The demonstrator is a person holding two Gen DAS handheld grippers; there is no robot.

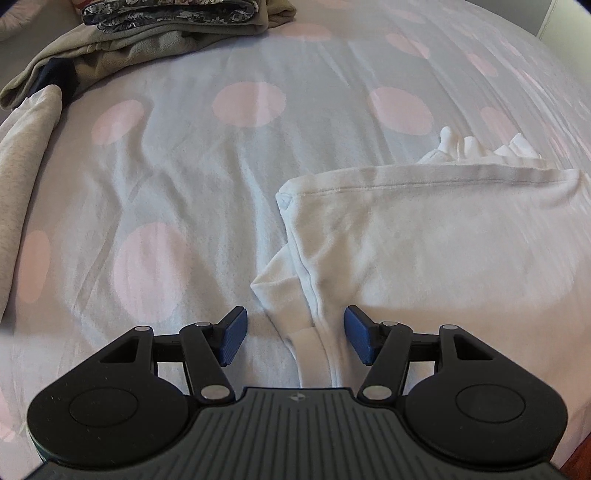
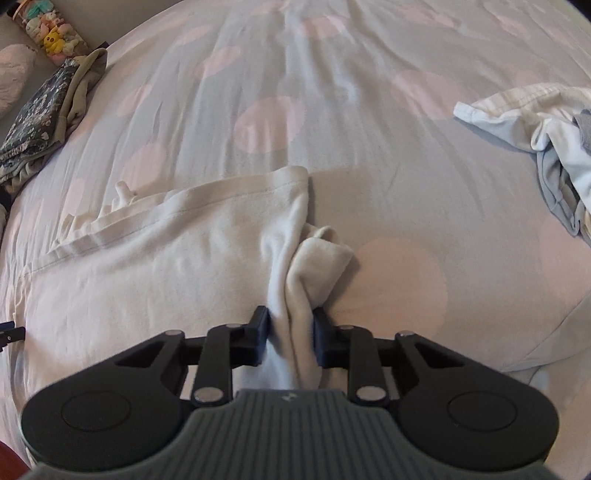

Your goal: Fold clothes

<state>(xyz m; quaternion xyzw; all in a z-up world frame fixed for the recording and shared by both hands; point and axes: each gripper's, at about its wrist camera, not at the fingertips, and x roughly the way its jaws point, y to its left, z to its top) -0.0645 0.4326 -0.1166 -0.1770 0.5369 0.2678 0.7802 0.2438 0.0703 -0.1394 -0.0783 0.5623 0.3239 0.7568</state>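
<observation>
A white garment lies spread on the bed, its hem toward the far side. In the left wrist view my left gripper hovers open over the garment's left seam, and the cloth runs between the blue pads without touching them. In the right wrist view my right gripper is shut on a bunched fold at the right edge of the same white garment; the cloth rises in a ridge from the jaws.
The bed sheet is pale with pink dots. Folded olive and floral clothes are stacked at the far left. A beige garment lies at the left. A heap of white and grey clothes sits at the right.
</observation>
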